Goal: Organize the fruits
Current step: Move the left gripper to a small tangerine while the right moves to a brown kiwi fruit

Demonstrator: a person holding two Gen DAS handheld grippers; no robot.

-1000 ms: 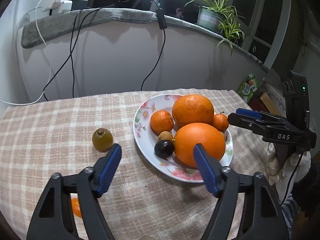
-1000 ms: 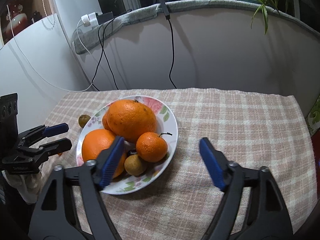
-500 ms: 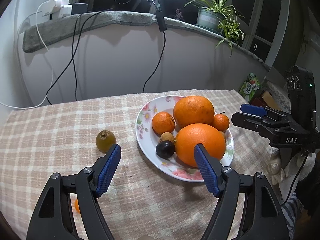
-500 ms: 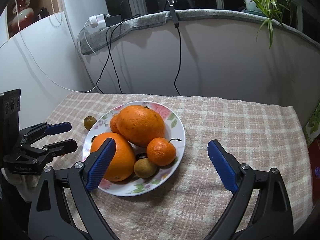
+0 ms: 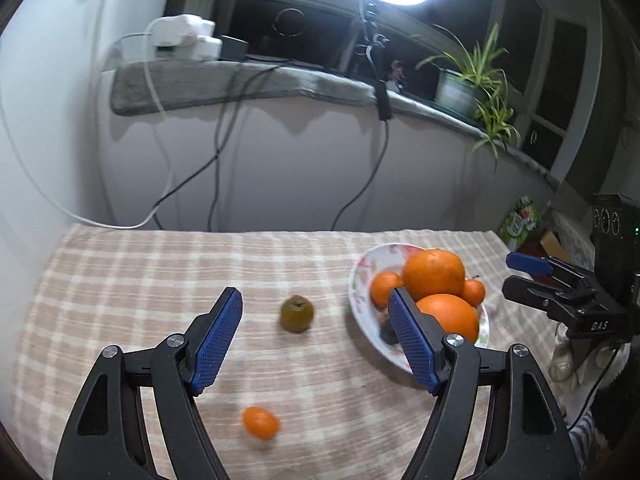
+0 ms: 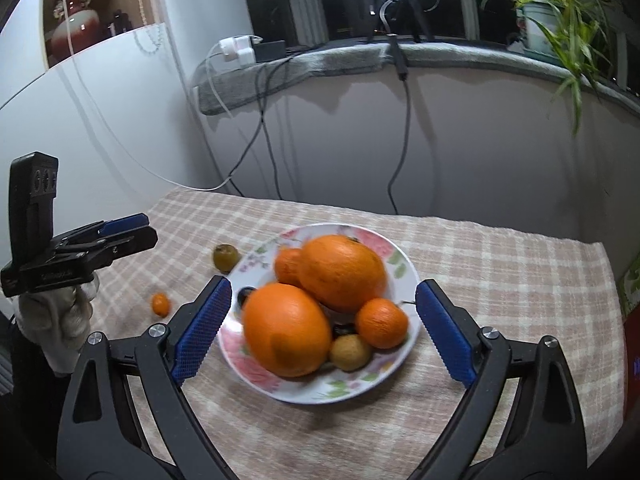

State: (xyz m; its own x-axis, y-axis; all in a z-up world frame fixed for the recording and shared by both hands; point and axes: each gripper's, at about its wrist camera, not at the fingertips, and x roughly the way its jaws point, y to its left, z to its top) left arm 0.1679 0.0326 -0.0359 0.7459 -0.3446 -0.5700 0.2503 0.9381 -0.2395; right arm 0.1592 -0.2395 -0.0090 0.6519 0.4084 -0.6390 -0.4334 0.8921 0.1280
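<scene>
**Two loose fruits beside a full plate**

Left wrist view: the left tool (image 5: 314, 340) is spread wide and holds nothing, hovering above the checked cloth of the table (image 5: 120, 280). The plate (image 5: 362, 276) lies to the right, partly behind the tool's right finger. On the plate are two big oranges (image 5: 434, 274), one behind the other, a tangerine (image 5: 384, 290) left of them, a second small tangerine at their right, and a dark fruit (image 5: 386, 332) near the plate's front edge, mostly hidden by the finger. Left of the plate, apart from it, a kiwi (image 5: 296, 313) stands on the cloth. A kumquat (image 5: 260, 423) lies nearer the camera than the kiwi, well apart from the plate, blurred. The right tool (image 5: 528, 276) reaches in from the right of the plate; from here I cannot tell how wide it stands.

Right wrist view: the right tool (image 6: 322, 330) is wide and empty, its fingers flanking the plate (image 6: 376, 240) without touching it. The plate carries both oranges (image 6: 286, 328), a tangerine (image 6: 382, 322) at front right, another behind the oranges, a brownish fruit (image 6: 351, 352) at the front, and a dark fruit (image 6: 245, 295) at the left edge. The kiwi (image 6: 225, 257) sits just left of the plate; the kumquat (image 6: 160, 304) is further left. The left tool (image 6: 128, 230) hangs left of the plate, seen side-on.
</scene>
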